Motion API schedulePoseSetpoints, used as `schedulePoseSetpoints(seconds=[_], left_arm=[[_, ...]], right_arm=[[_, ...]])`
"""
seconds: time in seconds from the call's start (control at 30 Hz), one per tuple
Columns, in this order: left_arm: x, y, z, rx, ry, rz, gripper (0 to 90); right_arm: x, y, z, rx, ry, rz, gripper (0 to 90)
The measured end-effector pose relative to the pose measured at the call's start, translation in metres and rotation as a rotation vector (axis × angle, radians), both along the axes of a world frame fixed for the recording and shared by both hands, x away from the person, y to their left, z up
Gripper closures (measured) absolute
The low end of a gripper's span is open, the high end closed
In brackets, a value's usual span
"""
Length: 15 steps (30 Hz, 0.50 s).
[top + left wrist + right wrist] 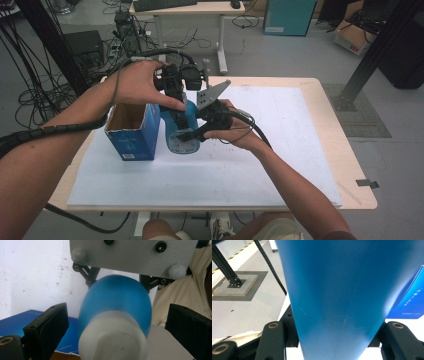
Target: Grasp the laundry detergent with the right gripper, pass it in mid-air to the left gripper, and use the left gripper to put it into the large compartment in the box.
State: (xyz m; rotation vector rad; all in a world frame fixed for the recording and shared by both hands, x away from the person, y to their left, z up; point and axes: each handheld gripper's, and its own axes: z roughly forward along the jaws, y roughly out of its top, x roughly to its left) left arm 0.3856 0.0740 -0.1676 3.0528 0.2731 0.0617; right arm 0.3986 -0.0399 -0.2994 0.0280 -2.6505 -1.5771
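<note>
Blue bottle [182, 127] stands upright on the white sheet [280, 150] covering the tabletop [335, 130], just beside an open blue box [134, 131] on its left. Right claw [192, 135] comes in low from the side and is clamped on the bottle's body; in the right gripper view the blue wall [337, 297] sits wedged between both jaws, pressing against each. Left claw [175, 102] is over the top of the bottle, pointing down. In the left gripper view its jaws stand wide apart on either side of the white cap [112, 337], with clear gaps to both, so it holds nothing yet

Judged step: bottle is braced by the right claw while the left claw lines up on the cap, most likely to grip it, either to twist it off or to help lift the bottle toward the box. Can't tell which from these pictures

Next move calls for: left claw dropping a little so the jaws bracket the cap squarely, then closing evenly on it. Cap looks round and smooth, so an off-centre pinch could slip. Right claw needs to keep firm on the body so the bottle doesn't spin or tip into the box next to it
</note>
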Motion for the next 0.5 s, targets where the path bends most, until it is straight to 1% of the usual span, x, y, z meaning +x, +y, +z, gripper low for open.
schedulePoseSetpoints(seconds=[0.03, 0.07, 0.13, 0.17, 0.3, 0.33, 0.5], left_arm=[[0.0000, 0.0000, 0.0004, 0.003, 0.006, -0.001, 5.3], [-0.0003, 0.0002, 0.0004, 0.001, 0.003, -0.003, 5.3], [-0.0010, 0.0002, 0.0007, 0.001, 0.003, -0.003, 5.2], [-0.0015, 0.0003, 0.0005, -0.003, -0.004, -0.003, 5.2], [-0.0020, -0.0001, 0.0014, 0.001, -0.001, -0.004, 5.2], [-0.0022, -0.0001, 0.0019, -0.003, -0.005, -0.004, 5.2], [-0.0026, -0.0007, 0.0039, -0.007, -0.002, -0.007, 5.1]], right_arm=[[-0.0002, 0.0002, -0.0001, -0.001, -0.003, 0.002, 44.1], [-0.0004, 0.0003, 0.0000, -0.002, -0.004, 0.001, 44.1], [0.0007, 0.0001, -0.0002, -0.001, -0.021, 0.006, 44.1], [0.0002, -0.0001, 0.0003, -0.004, -0.014, 0.002, 44.1], [0.0002, -0.0005, 0.0013, -0.002, -0.020, 0.004, 44.1], [0.0032, -0.0011, 0.0012, -0.008, -0.060, 0.019, 44.1], [0.0026, -0.0015, 0.0022, -0.006, -0.059, 0.018, 44.1]])
